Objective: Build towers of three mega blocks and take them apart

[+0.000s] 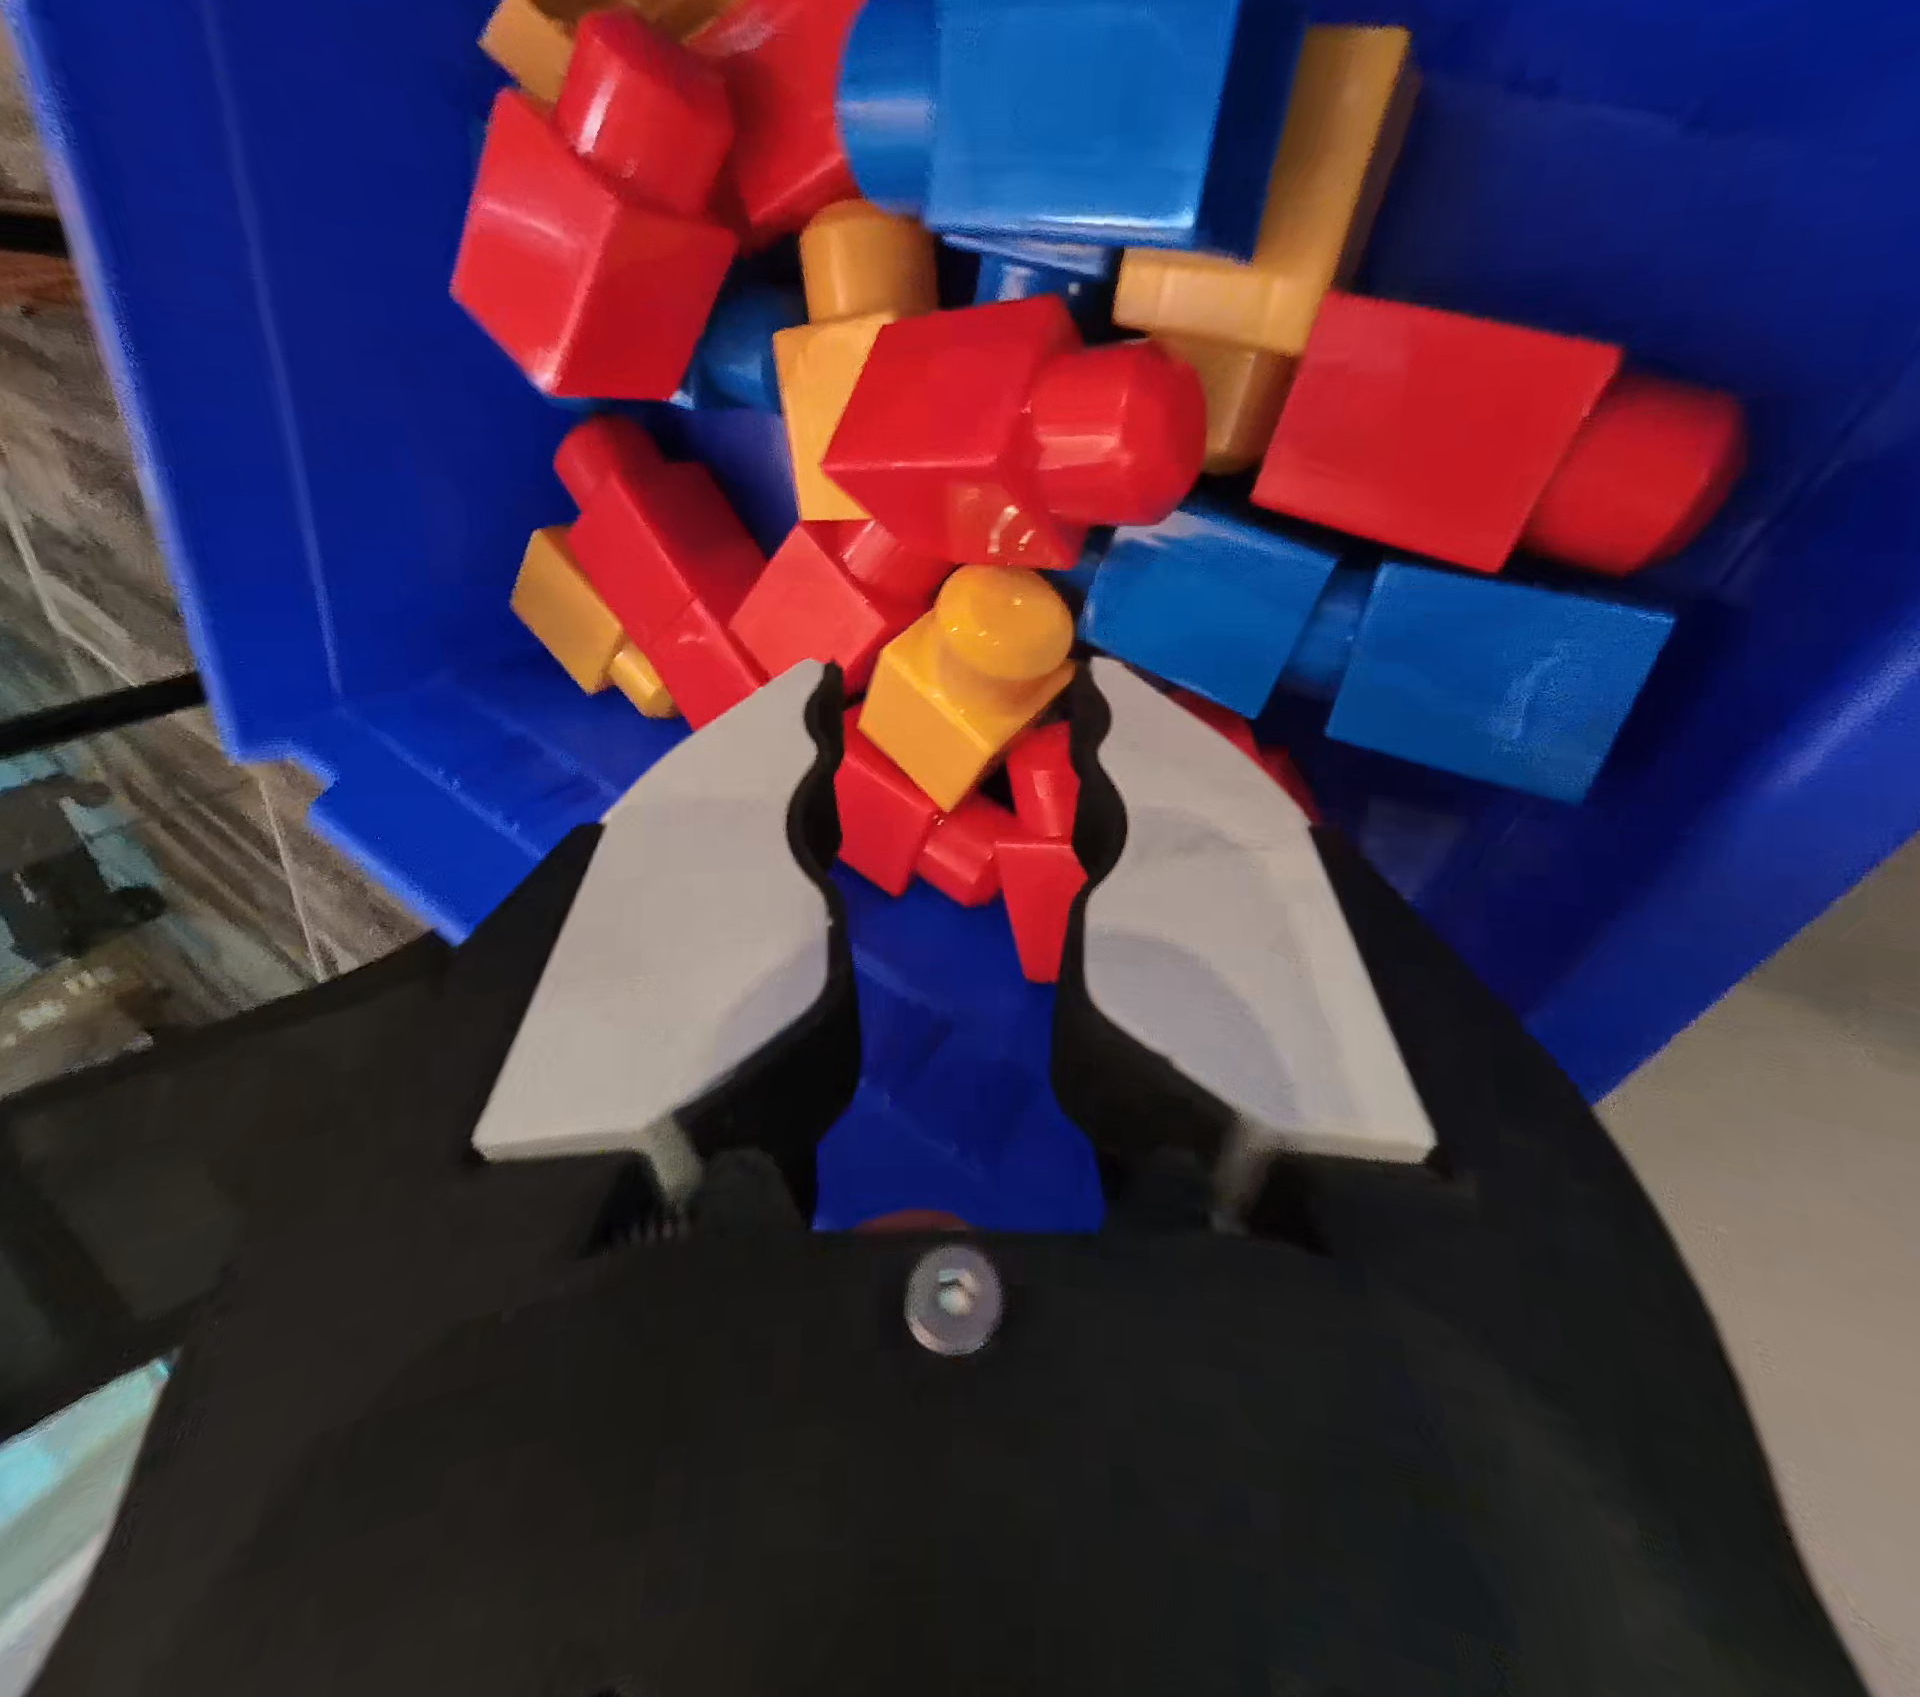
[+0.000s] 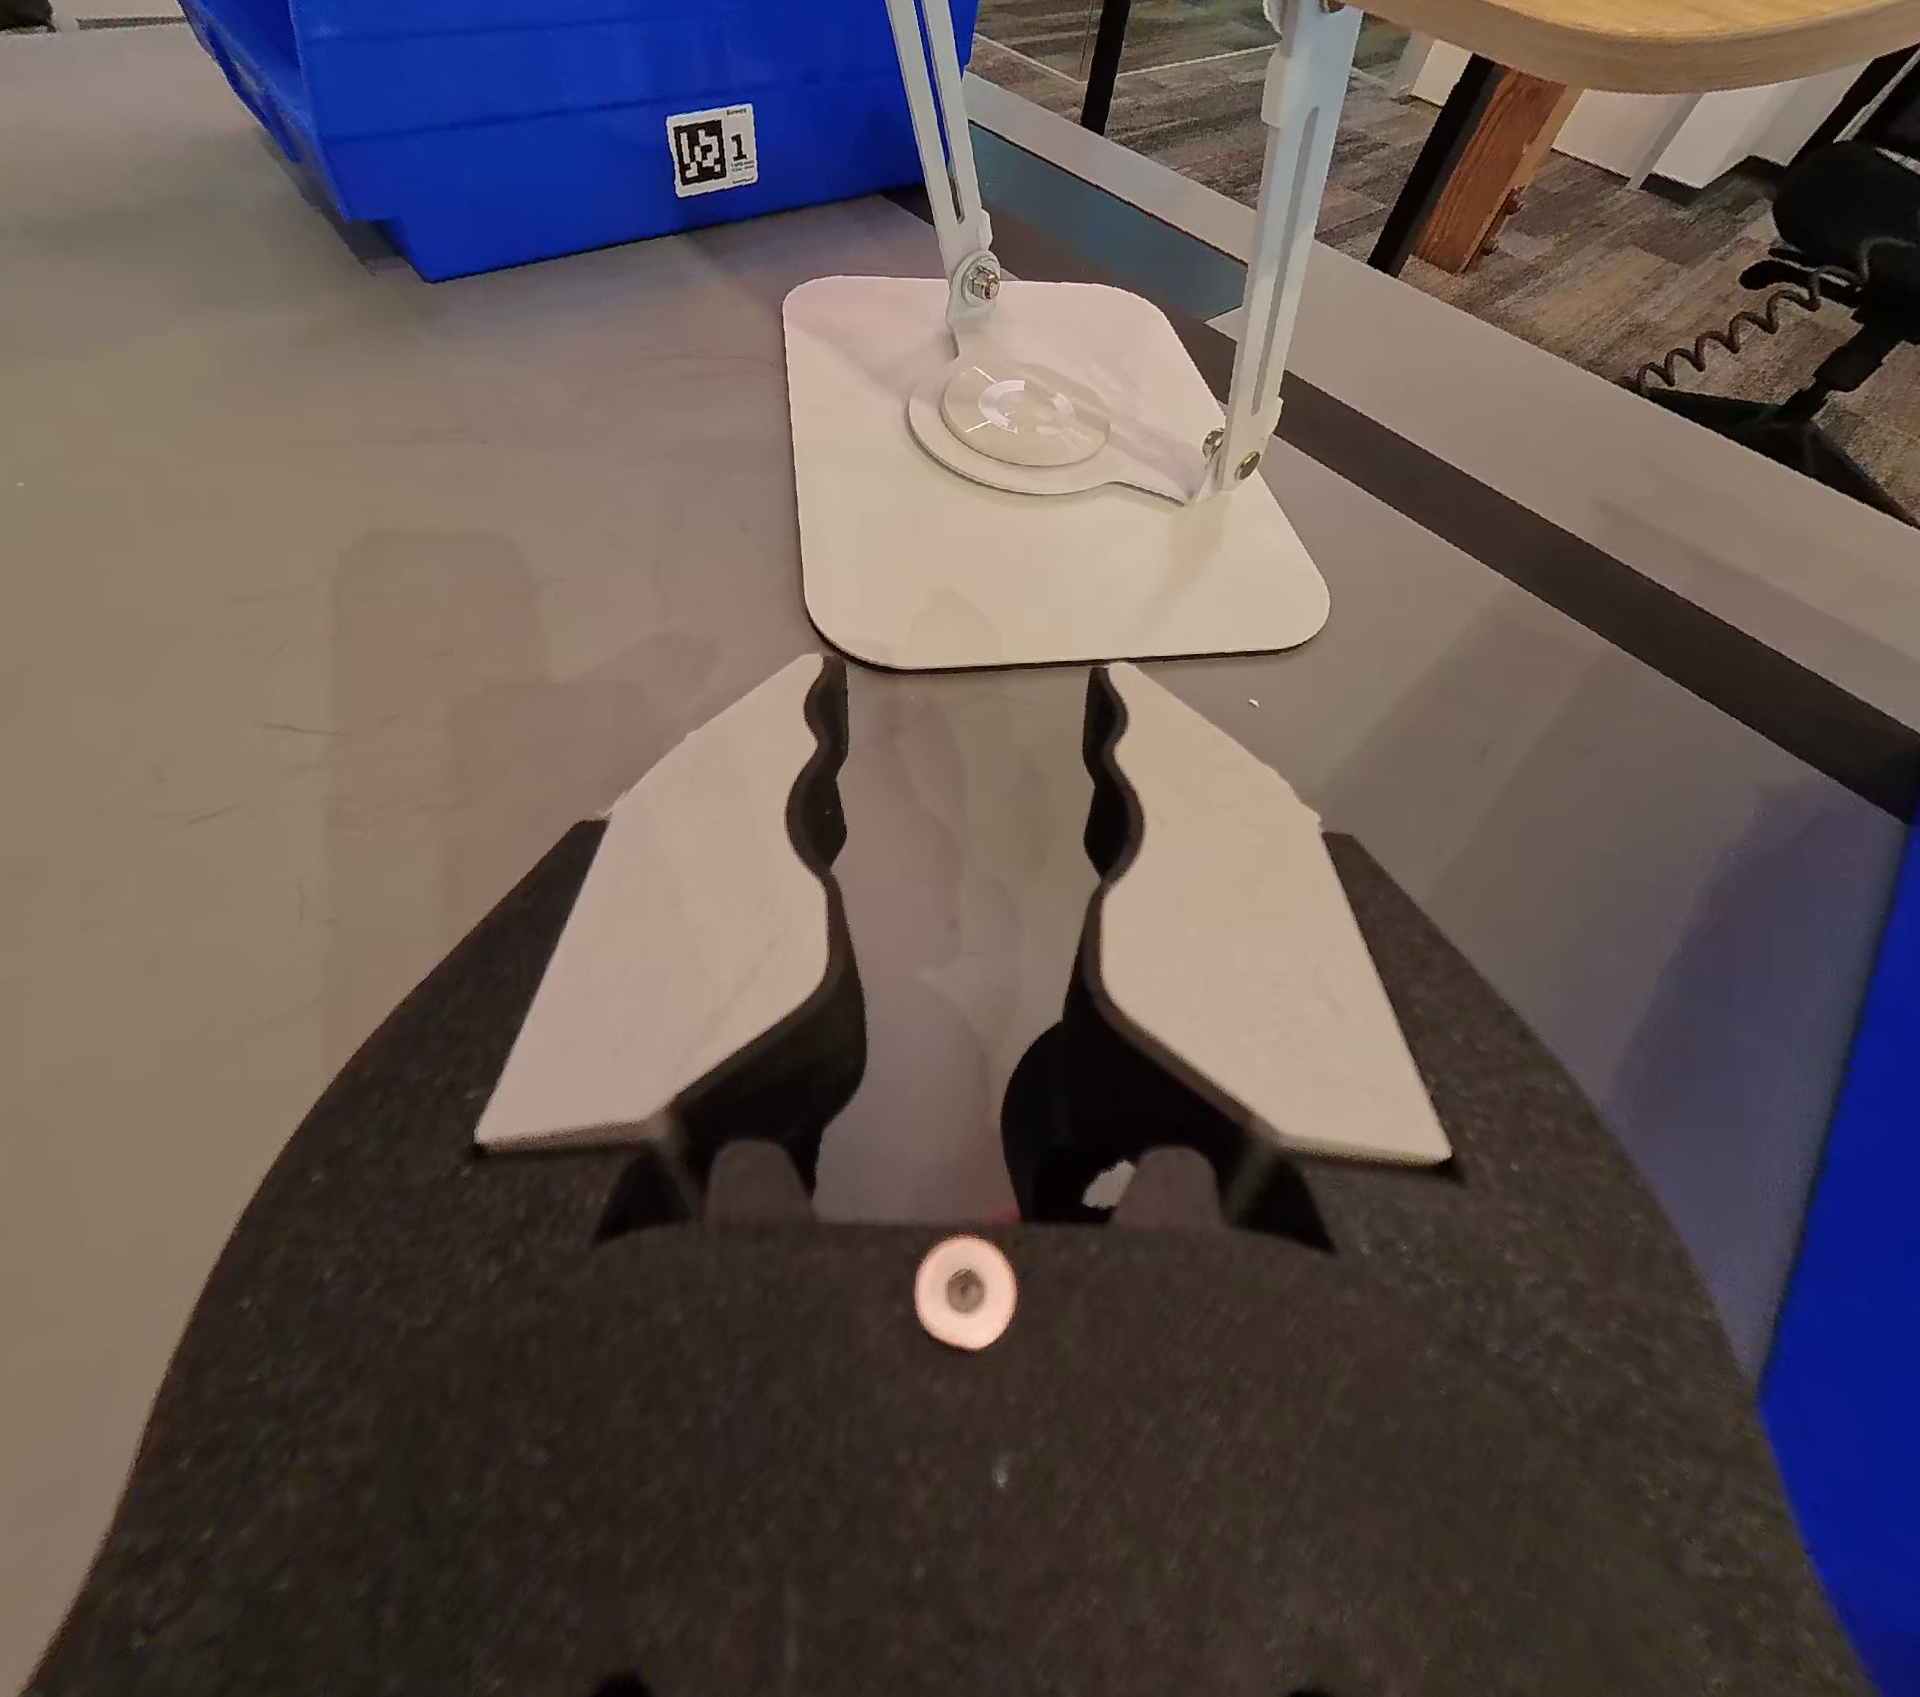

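- Blue bin (image 2: 582,89): stands on the grey table (image 2: 364,504); its near wall carries a small white sticker (image 2: 712,149) with a black square code and printed characters.
- Inside the bin, seen from the left wrist: a loose heap of blocks (image 1: 997,421) in red, blue and orange, lying at all angles, some joined in pairs.
- Left claw (image 1: 956,691): fingers apart, reaching down into the bin; an orange block (image 1: 961,686) lies between the tips, with red blocks beneath it. Whether the fingers touch it cannot be told.
- Right claw (image 2: 961,681): fingers apart and holding nothing, above the bare table, well apart from the bin.
- White stand (image 2: 1049,494): flat base plate just beyond the right claw's tips, with two slotted arms rising from it.
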Motion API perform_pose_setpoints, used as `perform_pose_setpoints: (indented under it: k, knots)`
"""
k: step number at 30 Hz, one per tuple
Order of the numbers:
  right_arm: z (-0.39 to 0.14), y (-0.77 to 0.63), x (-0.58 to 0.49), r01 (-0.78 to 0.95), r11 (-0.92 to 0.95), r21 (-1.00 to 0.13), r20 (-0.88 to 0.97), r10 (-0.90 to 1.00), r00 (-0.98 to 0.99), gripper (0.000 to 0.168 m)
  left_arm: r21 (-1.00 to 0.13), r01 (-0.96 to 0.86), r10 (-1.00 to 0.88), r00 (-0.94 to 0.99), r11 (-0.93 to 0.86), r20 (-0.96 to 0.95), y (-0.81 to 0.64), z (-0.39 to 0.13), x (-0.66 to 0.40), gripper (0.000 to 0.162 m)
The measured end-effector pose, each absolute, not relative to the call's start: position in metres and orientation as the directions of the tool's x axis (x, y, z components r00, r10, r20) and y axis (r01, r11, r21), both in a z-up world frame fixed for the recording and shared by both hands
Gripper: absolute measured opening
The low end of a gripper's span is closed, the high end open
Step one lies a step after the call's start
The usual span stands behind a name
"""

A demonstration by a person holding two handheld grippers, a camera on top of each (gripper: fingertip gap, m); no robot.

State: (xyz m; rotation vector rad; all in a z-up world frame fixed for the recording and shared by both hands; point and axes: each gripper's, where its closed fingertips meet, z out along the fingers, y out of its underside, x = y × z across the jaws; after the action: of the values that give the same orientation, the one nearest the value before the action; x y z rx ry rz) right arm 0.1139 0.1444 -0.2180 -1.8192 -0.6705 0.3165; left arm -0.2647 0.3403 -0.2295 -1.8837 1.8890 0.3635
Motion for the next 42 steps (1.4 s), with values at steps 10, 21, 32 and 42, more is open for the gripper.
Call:
perform_pose_setpoints:
  k: [10, 21, 32, 42]
  knots:
    - [-0.22, 0.144, 0.113, 0.298, -0.227, -0.927, 0.112, 0.59, 0.799, 0.044, -0.018, -0.995, -0.891, -0.082, 0.1, -0.446, 0.348, -0.258, -0.267, 0.025]
    - [-0.22, 0.144, 0.112, 0.301, -0.228, -0.926, 0.113, 0.595, 0.796, 0.044, 0.057, -0.998, -0.905, -0.041, 0.018, -0.424, 0.36, -0.25, -0.284, 0.047]
    - [-0.22, 0.144, 0.112, 0.301, -0.228, -0.926, 0.11, 0.598, 0.794, 0.044, 0.201, -0.976, -0.979, 0.048, -0.088, -0.196, 0.354, -0.278, -0.292, 0.041]
    - [-0.22, 0.144, 0.111, 0.303, -0.225, -0.926, 0.111, 0.604, 0.789, 0.044, -0.168, -0.944, -0.897, 0.323, -0.284, -0.3, 0.355, -0.225, -0.28, 0.039]
